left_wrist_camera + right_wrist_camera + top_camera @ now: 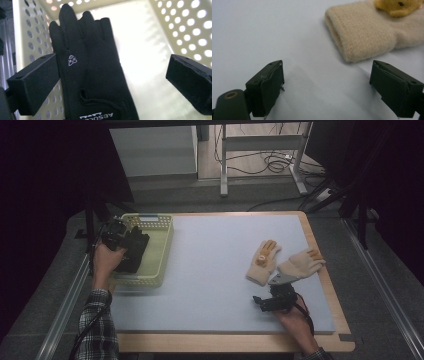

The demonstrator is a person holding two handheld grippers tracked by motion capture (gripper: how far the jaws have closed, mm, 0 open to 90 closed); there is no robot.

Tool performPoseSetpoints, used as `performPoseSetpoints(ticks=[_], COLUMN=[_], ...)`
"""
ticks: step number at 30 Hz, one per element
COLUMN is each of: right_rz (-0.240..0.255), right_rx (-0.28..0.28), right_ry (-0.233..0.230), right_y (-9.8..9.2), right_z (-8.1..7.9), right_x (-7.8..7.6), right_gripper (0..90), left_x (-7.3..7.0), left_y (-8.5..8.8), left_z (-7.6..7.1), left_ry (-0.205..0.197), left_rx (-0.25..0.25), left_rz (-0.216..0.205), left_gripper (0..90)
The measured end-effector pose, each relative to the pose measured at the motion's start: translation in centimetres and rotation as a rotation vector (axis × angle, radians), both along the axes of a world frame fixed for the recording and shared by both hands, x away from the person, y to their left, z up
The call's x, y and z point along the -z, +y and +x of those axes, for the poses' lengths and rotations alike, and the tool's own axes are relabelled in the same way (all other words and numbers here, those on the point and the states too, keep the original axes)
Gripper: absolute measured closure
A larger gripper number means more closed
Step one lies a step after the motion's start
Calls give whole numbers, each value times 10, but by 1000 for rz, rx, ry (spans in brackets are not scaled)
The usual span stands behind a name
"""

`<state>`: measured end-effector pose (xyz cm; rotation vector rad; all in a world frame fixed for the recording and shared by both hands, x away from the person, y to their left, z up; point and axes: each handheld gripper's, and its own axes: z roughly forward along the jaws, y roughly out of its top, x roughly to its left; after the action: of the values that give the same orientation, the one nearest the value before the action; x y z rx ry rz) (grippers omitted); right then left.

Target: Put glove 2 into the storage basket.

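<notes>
A black glove [95, 70] lies flat in the pale yellow perforated basket [162, 245] at the table's left. My left gripper [127, 245] hangs over it, open; in the left gripper view [112, 67] its jaws stand wide apart, either side of the glove, and do not press it. Two cream knit gloves lie at the right: one with a yellow bear patch [263, 262], and another [301, 265] beside it. My right gripper [265, 299] rests low on the mat just in front of them, open [327, 82], nothing between its jaws. The bear glove's cuff [362, 37] lies a little ahead of it.
A light blue mat [215, 270] covers the wooden table. The basket's perforated walls [190, 27] rise close around the left gripper. Beyond the table stand a metal frame and loose cables on the floor [270, 165].
</notes>
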<state>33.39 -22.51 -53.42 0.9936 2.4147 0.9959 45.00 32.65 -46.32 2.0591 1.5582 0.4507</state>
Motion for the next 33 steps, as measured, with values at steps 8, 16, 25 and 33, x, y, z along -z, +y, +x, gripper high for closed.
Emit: performPoseSetpoints(ticks=[8, 16, 25, 33], right_rz=[0, 0, 1, 5], right_rx=[-1, -1, -1, 0], right_ry=[0, 1, 1, 2], right_y=[0, 0, 0, 0], right_z=[0, 0, 0, 0], right_x=[0, 0, 0, 0], right_gripper=[118, 118, 119, 122], left_x=[-13, -27, -36, -41], left_y=[-24, -47, -72, -94], left_z=[-10, -19, -34, -49], left_ry=[-62, -105, -136, -172], left_rx=[86, 164, 248, 320], left_rz=[0, -17, -27, -43], left_gripper=[0, 0, 0, 0])
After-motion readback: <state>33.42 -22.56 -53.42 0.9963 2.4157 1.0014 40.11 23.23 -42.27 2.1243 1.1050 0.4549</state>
